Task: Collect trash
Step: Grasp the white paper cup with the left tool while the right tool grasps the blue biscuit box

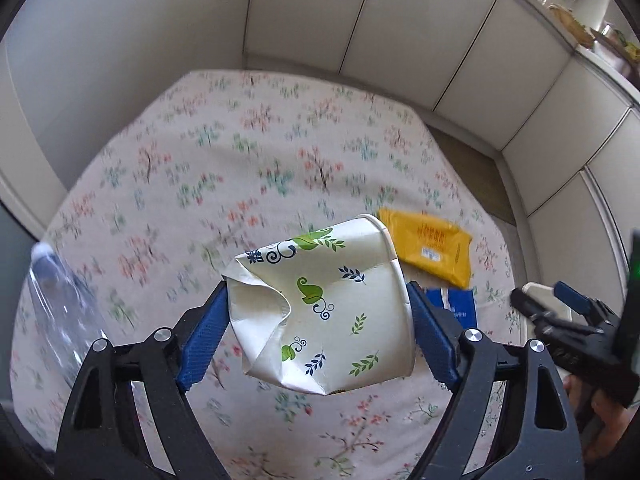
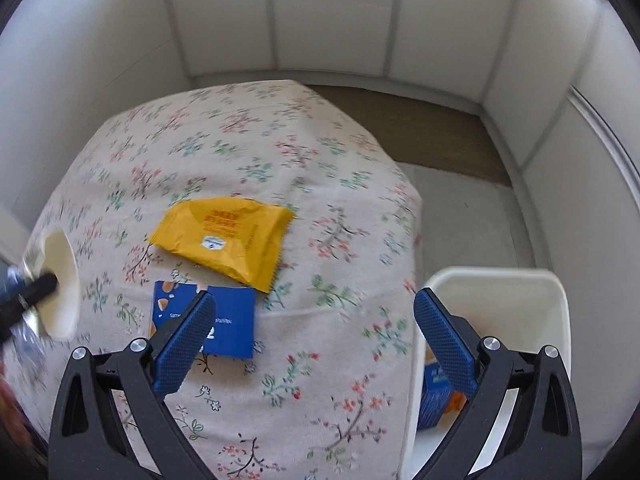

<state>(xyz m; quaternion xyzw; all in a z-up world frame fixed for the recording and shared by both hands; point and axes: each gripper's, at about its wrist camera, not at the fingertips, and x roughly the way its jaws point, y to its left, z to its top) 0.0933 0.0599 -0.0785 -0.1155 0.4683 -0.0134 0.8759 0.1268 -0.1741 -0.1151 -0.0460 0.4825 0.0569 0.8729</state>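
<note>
A: We have the crumpled paper cup (image 1: 320, 308) pinched between the blue pads (image 1: 202, 344) of our left gripper (image 1: 318, 332), lifted off the floral tablecloth (image 1: 240, 168). Its side is dented in and its rim points away from us, to the right.

B: That squeeze is likely why it is caved in; thin paper gives under the pads. From the right wrist we only see its open mouth at the cloth's left edge, so we cannot tell how deep the crease goes.

A: Beyond the cup, toward the table's right edge, lies the yellow wrapper (image 2: 224, 236), flat on the cloth, and just nearer us the blue packet (image 2: 230, 322), its corner almost meeting the wrapper. Both lie loose and flat, so they probably want a pinch at an edge.

B: Our right gripper (image 2: 314, 344) hangs above that near-right part of the table, spread wide and holding nothing, touching nothing. One finger sits over the blue packet in view, the other over the white bin (image 2: 552, 304).

A: The bin stands off the table's right edge, low, so things can be dropped in from the cloth. A blue box (image 2: 434, 398) already lies inside.

B: At the cloth's left edge there is a clear plastic bottle (image 1: 64, 308), blurred, still on the table.

A: We judge the cup has to travel right, across the table to the bin.
</note>
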